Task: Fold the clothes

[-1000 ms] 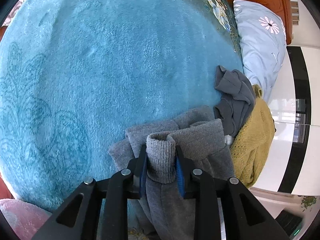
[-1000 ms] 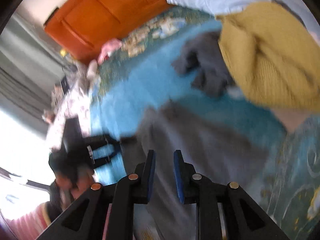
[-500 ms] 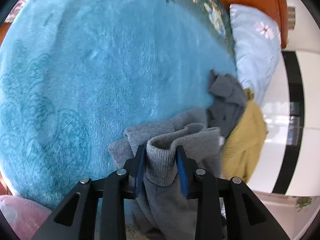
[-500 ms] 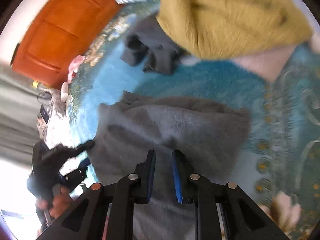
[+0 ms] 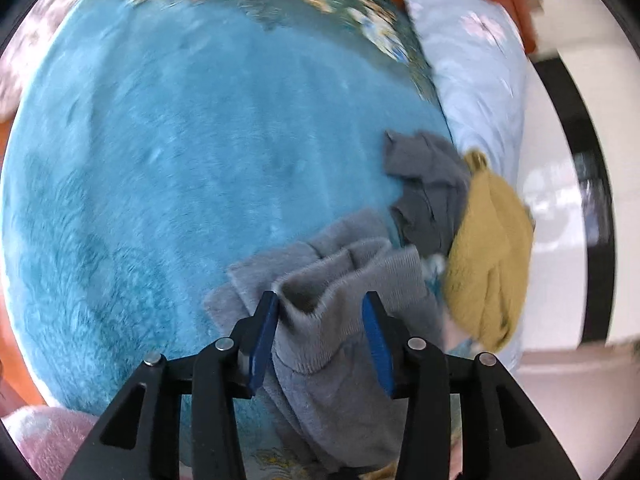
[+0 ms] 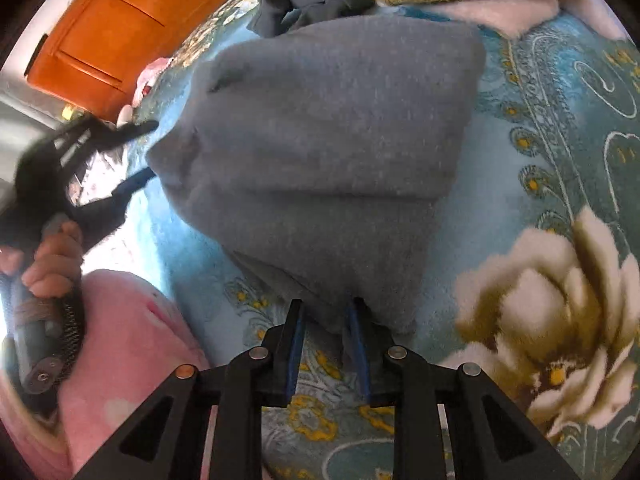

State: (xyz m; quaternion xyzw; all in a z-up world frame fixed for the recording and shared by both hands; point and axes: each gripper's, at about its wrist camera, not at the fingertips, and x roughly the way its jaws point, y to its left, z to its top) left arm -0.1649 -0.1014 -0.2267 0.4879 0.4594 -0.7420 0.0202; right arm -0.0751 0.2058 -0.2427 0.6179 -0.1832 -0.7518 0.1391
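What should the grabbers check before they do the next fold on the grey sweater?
1. Left gripper let go of the ribbed cuff: ok. Its jaws have just been opening; the cuff sits between them, only brushing one pad.
2. Right gripper has hold of the near edge of the grey sweater: cannot tell. The edge sits at its jaws, but whether they pinch it is not clear.
3. Sweater lies flat on the blue blanket: not ok, it is bunched at the cuff end.
4. Dark grey garment and yellow sweater kept off the grey one: ok, both lie beside it.
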